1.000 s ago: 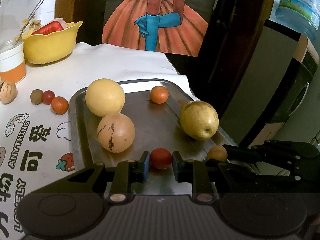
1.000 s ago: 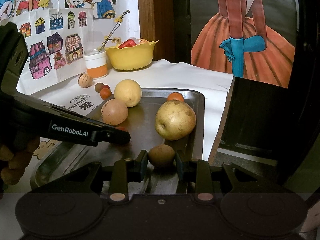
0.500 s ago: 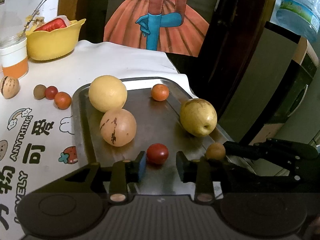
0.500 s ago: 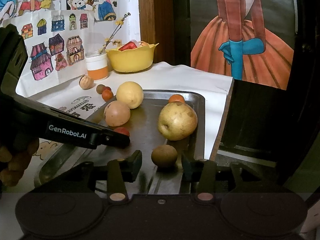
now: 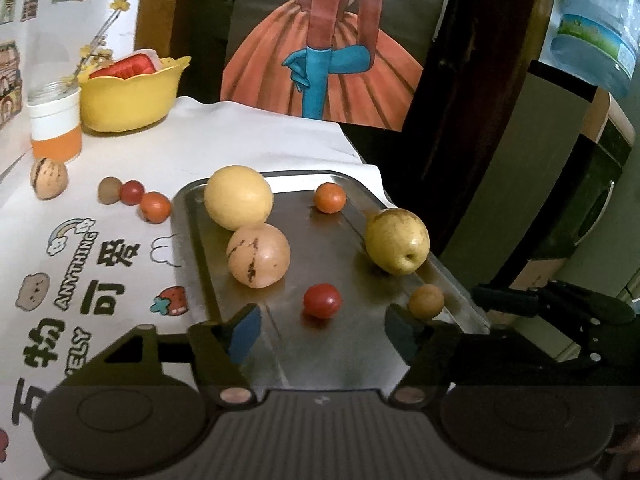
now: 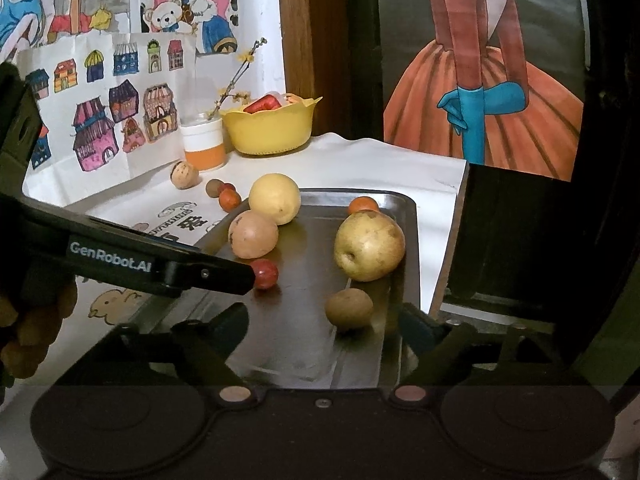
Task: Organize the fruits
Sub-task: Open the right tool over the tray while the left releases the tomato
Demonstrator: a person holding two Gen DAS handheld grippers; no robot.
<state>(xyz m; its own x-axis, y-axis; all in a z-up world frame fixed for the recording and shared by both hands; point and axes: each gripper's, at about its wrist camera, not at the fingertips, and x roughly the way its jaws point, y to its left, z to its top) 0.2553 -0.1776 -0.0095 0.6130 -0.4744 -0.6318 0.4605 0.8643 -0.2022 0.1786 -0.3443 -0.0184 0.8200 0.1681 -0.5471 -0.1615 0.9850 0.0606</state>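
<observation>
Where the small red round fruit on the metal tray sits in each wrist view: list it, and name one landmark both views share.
Left wrist: small red round fruit lies centre frame on the metal tray, ahead of the open left gripper.
Right wrist: it lies left of centre, at the left gripper's fingertip.
Shared landmark: the yellow plastic bowl.

"GenRobot.AI" stands in white on the left gripper's [image 6: 236,326] black arm. Left of the metal tray [image 5: 192,240], the printed tablecloth [image 5: 80,264] reads "ANYTHING", with Chinese characters beside it.
</observation>
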